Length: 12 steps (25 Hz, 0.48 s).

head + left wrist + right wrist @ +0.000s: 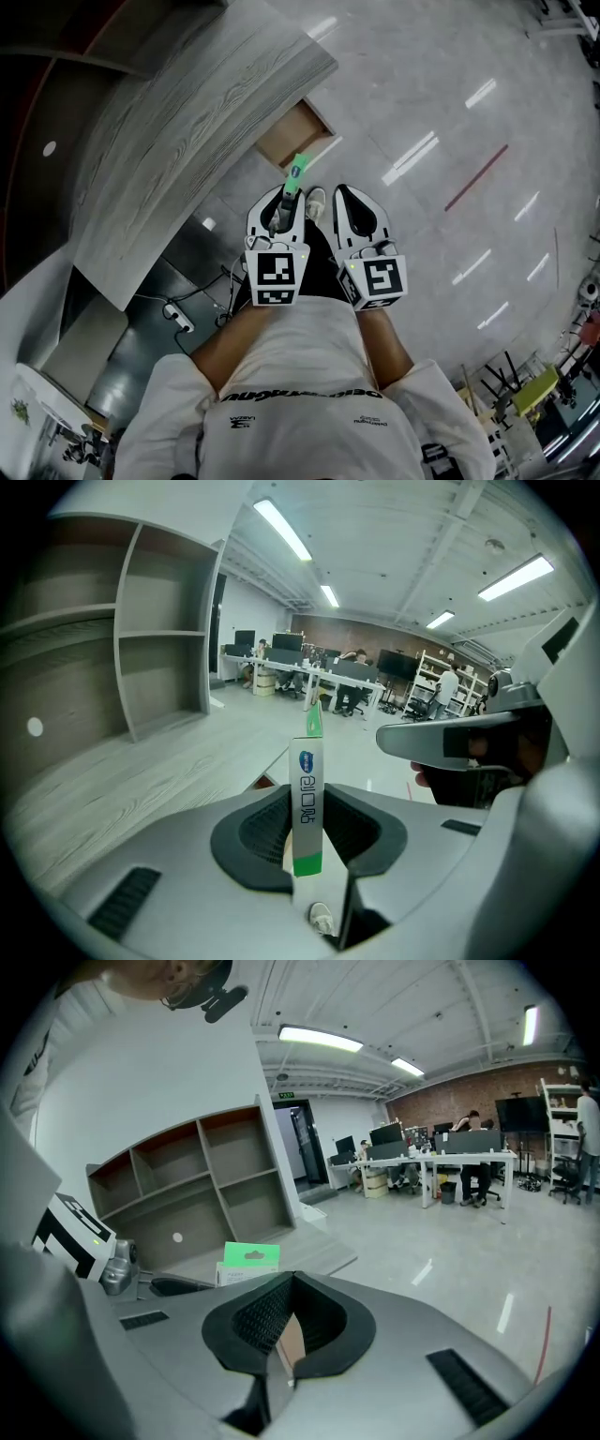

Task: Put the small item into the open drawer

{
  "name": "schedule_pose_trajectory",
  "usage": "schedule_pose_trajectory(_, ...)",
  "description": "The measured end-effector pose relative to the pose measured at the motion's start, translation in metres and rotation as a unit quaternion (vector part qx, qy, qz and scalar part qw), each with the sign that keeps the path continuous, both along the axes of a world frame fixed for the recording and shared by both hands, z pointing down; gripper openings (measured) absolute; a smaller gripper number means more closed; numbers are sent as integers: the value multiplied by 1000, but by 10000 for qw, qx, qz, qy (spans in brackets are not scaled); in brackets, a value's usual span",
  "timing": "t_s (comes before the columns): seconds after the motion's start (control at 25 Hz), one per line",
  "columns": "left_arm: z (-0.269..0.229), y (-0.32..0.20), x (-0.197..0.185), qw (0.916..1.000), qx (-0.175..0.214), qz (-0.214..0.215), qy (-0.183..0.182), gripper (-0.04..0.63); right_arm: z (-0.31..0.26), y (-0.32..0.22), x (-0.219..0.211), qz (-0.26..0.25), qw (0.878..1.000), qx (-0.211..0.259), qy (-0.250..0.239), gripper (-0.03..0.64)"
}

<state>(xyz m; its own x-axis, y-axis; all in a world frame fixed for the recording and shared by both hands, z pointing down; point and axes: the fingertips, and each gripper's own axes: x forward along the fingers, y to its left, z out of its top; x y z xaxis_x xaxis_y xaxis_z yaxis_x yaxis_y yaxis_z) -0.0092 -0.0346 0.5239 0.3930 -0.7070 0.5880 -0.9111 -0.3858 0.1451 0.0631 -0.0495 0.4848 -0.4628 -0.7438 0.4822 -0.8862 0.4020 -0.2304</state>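
- Between the jaws of the left gripper (281, 201): a green-and-white packet (307, 794), clamped upright, with its top poking past the tips.
- The packet is held in the air. In the head view its tip reaches the near edge of the open drawer (295, 138).
- Step, by my reading: carrying it to the drawer. Next, bring it over the opening, lower it and let go.
- The drawer juts from under the grey desk (178, 141). Its visible bottom is bare wood.
- Right gripper (289, 1281): jaws together, holding nothing.
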Motion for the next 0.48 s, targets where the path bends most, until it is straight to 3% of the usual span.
schedule_pose_trajectory(0.48, 66, -27, 7, 9993, -298, -196, -66, 103, 69, -6, 8, 92, 9991, -404, -52, 29)
